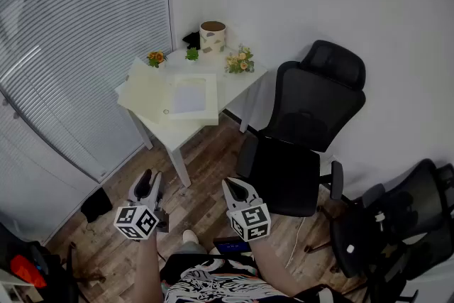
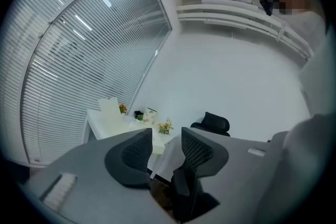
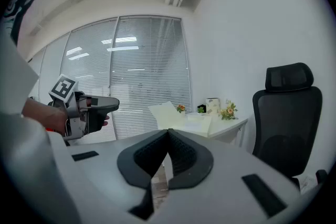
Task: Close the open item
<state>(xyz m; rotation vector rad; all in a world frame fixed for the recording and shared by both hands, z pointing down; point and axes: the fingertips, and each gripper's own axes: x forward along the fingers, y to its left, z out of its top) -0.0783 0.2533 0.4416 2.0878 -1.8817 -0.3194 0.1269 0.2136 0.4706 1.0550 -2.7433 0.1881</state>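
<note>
A flat cream box (image 1: 191,97) lies open on the small white table (image 1: 237,85), its lid (image 1: 145,92) folded out to the left. From the left gripper view the lid (image 2: 110,110) stands up at the table's near side; the right gripper view has the lid (image 3: 167,114) beside the box tray (image 3: 202,124). Both grippers are held low in front of the person, well short of the table. My left gripper (image 1: 145,181) (image 2: 167,136) is open and holds nothing. My right gripper (image 1: 237,188) (image 3: 169,132) is shut, tips touching, with nothing in it.
A patterned cup (image 1: 212,35) and small flower pots (image 1: 240,62) stand at the table's far edge. A black office chair (image 1: 305,131) stands right of the table, another (image 1: 397,223) at the far right. Window blinds (image 1: 78,46) line the left wall.
</note>
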